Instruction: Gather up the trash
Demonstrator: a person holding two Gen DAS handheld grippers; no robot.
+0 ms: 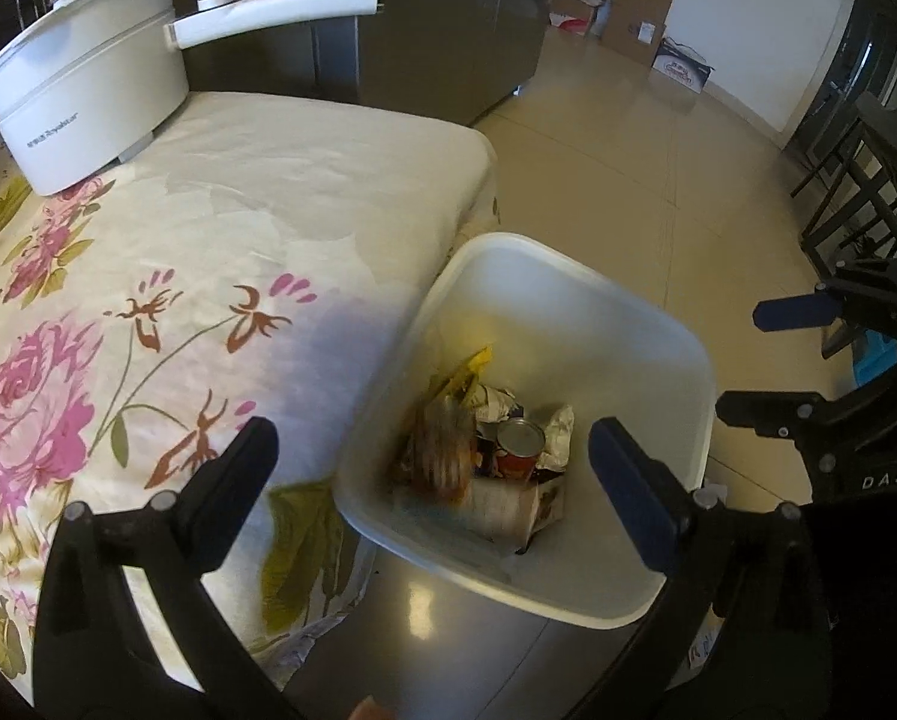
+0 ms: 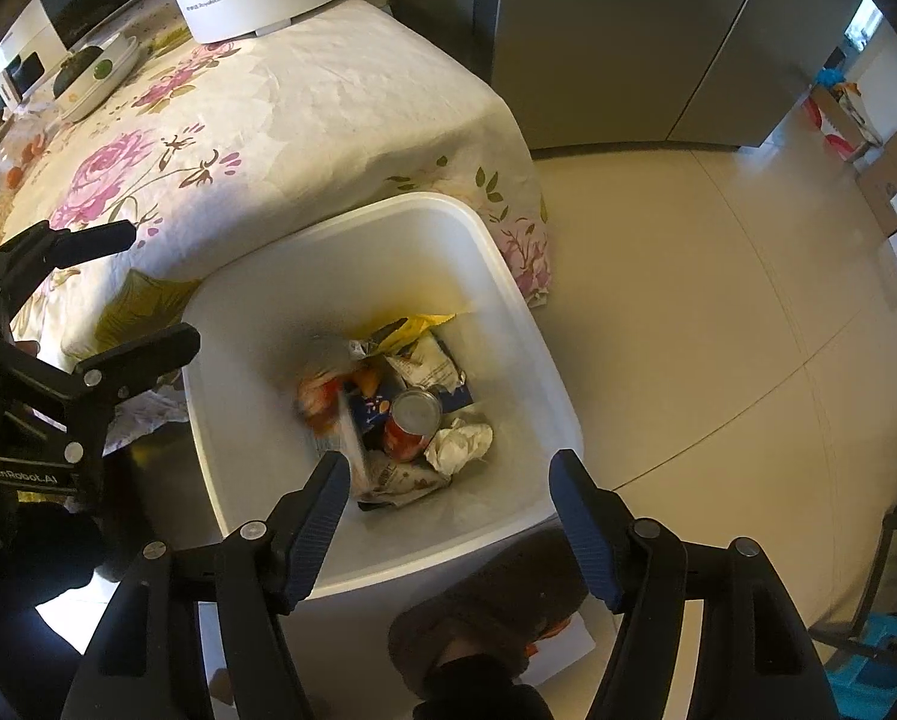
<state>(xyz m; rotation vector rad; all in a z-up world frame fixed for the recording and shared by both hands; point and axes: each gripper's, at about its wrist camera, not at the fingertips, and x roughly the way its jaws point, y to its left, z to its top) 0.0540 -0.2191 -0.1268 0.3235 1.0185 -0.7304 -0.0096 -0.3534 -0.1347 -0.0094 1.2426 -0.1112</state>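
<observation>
While both tools tilt steeply downward over the white trash bin [image 2: 508, 276] in the middle of each view, the left gripper [image 1: 433, 456] has its jaws spread wide with nothing pinched, and the right gripper [image 2: 448, 510] also stands open and empty above the bin's near rim. Inside the bin lie a red can [image 2: 412, 423], crumpled paper [image 2: 460, 447], a yellow wrapper [image 2: 415, 324] and a blurred packet [image 2: 334, 408]. The bin stands against the corner of the table with the floral tablecloth [image 1: 220, 252], where a white electric pot [image 1: 88, 102] sits at the upper left.

Warm, dim light, fisheye bending at dark edges, glare on the floor [image 1: 628, 138], blurred falling trash [image 2: 334, 414].
</observation>
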